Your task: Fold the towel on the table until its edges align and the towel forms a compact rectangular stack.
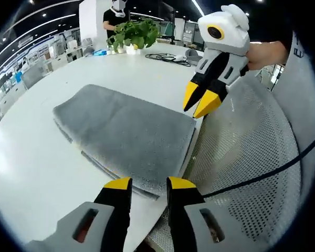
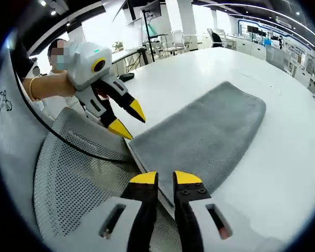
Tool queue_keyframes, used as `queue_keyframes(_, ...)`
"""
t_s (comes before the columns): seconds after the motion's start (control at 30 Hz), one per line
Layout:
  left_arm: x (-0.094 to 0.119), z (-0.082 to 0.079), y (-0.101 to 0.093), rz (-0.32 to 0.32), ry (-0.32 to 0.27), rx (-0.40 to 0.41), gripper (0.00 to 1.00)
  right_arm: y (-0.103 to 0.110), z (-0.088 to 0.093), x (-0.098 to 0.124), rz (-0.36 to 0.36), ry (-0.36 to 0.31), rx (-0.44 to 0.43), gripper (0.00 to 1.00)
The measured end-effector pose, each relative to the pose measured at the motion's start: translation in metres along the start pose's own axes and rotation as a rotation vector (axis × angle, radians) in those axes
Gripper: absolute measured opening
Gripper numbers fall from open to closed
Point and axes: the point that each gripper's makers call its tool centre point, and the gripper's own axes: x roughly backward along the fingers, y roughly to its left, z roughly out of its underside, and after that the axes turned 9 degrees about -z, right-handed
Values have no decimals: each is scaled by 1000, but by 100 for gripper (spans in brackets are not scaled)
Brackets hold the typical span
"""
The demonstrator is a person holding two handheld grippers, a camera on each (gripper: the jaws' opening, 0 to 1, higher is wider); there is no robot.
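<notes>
A grey towel (image 1: 128, 131) lies folded in a flat oblong stack on the white table (image 1: 37, 157), its layered edges showing along the near side. My left gripper (image 1: 149, 184) hangs open over the towel's near edge with nothing between its yellow tips. My right gripper (image 1: 200, 102), held by a hand, hovers above the towel's right corner with its tips together and empty. In the right gripper view the towel (image 2: 205, 136) stretches away from my right gripper (image 2: 166, 178). The left gripper (image 2: 128, 119) sits just off the towel's left corner, jaws apart.
A grey perforated mesh surface (image 1: 241, 147) crossed by a black cable (image 1: 262, 176) lies beside the table's near edge. At the far side stand a potted plant (image 1: 134, 32) and coiled cables (image 1: 168, 56). A person (image 1: 115, 16) stands behind them.
</notes>
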Motion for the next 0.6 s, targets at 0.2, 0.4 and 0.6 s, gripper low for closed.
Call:
queue_keyframes(0.2,-6,12,9,-17,19,50,26,-14,9,6,51,4,-28,19)
queue_keyframes(0.4,-7,24,9,-19,49,87,26,-26,26,10,82,21,-81,22)
queue_keyframes(0.6,-11,31,8,-12,54,171,26,-34,46,11,110,49,-159,22)
